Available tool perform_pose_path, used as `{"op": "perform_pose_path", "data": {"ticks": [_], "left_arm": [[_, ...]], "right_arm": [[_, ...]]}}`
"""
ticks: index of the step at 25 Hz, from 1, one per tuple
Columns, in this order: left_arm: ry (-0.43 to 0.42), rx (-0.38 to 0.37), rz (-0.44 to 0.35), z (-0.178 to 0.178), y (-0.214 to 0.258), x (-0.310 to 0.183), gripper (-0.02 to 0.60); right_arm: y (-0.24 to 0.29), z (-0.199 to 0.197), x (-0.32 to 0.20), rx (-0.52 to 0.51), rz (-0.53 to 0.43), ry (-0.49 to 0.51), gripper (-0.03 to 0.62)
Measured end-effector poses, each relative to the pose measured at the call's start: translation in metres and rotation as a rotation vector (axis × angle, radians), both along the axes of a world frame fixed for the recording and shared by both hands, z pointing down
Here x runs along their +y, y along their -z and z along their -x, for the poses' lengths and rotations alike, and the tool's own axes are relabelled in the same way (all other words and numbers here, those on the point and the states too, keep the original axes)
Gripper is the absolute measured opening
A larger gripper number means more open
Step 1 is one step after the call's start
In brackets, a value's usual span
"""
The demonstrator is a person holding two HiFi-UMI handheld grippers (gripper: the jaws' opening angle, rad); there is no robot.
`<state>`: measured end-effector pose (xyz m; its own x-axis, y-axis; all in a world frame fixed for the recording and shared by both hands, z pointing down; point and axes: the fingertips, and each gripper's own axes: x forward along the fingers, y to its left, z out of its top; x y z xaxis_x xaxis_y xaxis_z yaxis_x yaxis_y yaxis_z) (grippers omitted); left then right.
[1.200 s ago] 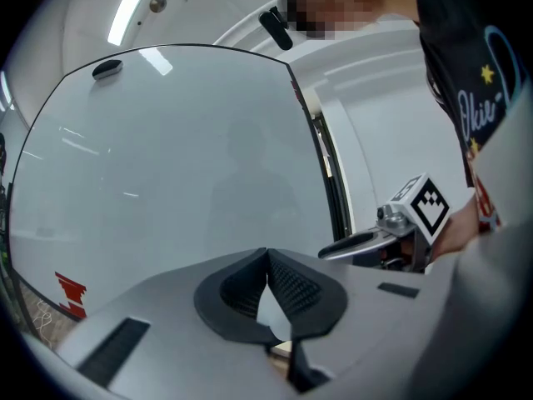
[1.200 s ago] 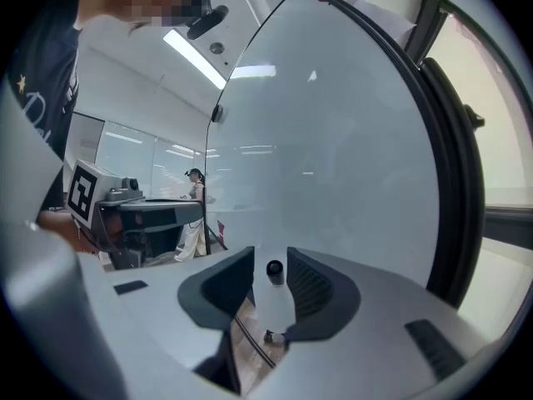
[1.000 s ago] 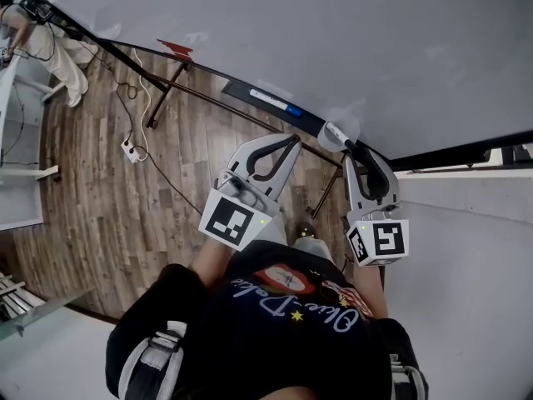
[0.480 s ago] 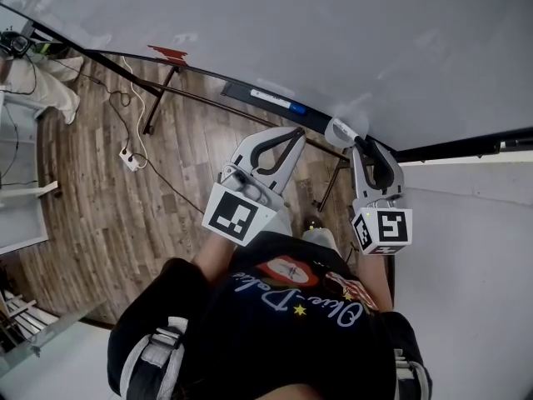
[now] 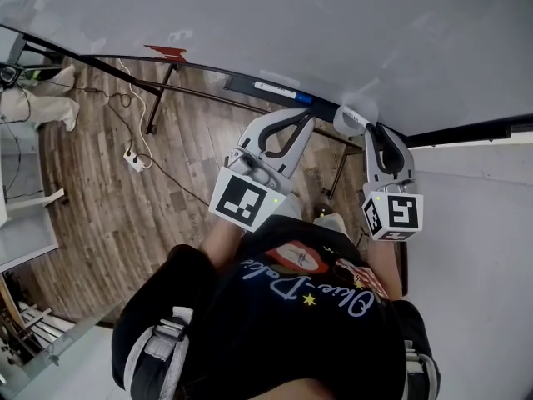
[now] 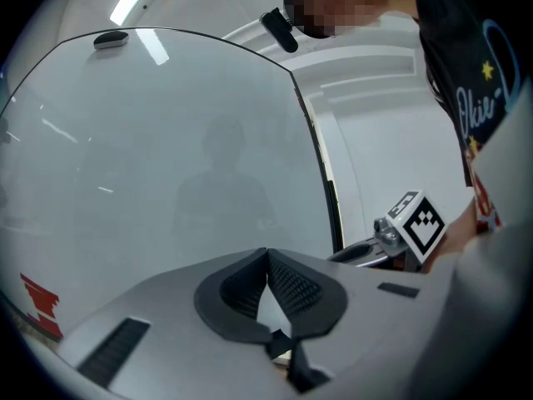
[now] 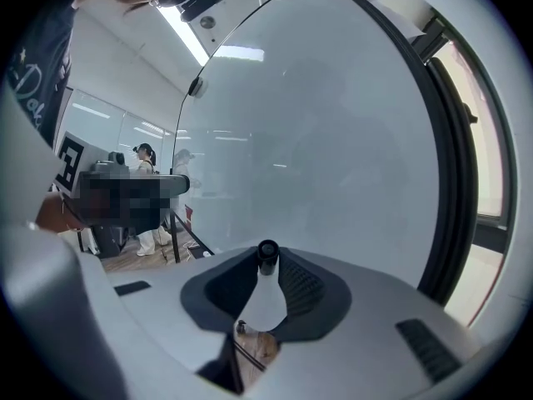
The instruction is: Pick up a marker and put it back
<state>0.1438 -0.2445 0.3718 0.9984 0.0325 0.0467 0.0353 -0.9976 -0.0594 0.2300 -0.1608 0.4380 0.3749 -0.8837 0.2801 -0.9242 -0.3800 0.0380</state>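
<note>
**Even light, glare on the board, bent edges**

Ceiling strips point(image 7: 190, 33) light the room brightly and evenly. White streaks of glare and dim reflections lie on the whiteboard point(image 6: 166, 140). Both gripper views bow straight lines hard and fall to black at the corners. The marker point(image 7: 267, 254) reads sharp against the pale board. Shadows on the wood floor point(image 5: 108, 198) are faint.

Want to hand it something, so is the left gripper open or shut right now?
Shut: the left gripper has its jaws touching at the tips, with nothing between them.
</note>
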Motion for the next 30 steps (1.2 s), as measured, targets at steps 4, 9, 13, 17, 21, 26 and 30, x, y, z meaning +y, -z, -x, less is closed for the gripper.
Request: {"op": "perform_pose_path", "data": {"ticks": [4,9,13,17,21,26,30], "left_arm": [[-0.009,0.017,-0.003,0.001,0.002,0.000,0.005],[-0.007,0.031,0.014,0.001,0.003,-0.003,0.005],[-0.007,0.024,0.027,0.003,0.001,-0.002,0.004],[-0.012,0.030,0.022,0.000,0.002,-0.002,0.003],[-0.013,0.026,0.025,0.000,0.001,-0.001,0.003],[-0.017,0.023,0.030,0.002,0.002,-0.002,0.003],[-0.023,0.032,0.026,0.005,0.005,-0.001,0.003]], "right_arm": [[0.007,0.002,0.001,0.043,-0.003,-0.002,0.074],[0.016,0.001,0.001,0.065,-0.015,-0.001,0.072],[0.021,0.004,0.003,0.071,-0.025,0.003,0.072],[0.032,0.001,0.004,0.084,-0.041,0.000,0.072],[0.041,0.003,0.007,0.091,-0.048,-0.002,0.072],[0.052,0.006,0.004,0.102,-0.060,-0.004,0.072],[0.060,0.010,0.004,0.118,-0.077,0.001,0.072]]}}
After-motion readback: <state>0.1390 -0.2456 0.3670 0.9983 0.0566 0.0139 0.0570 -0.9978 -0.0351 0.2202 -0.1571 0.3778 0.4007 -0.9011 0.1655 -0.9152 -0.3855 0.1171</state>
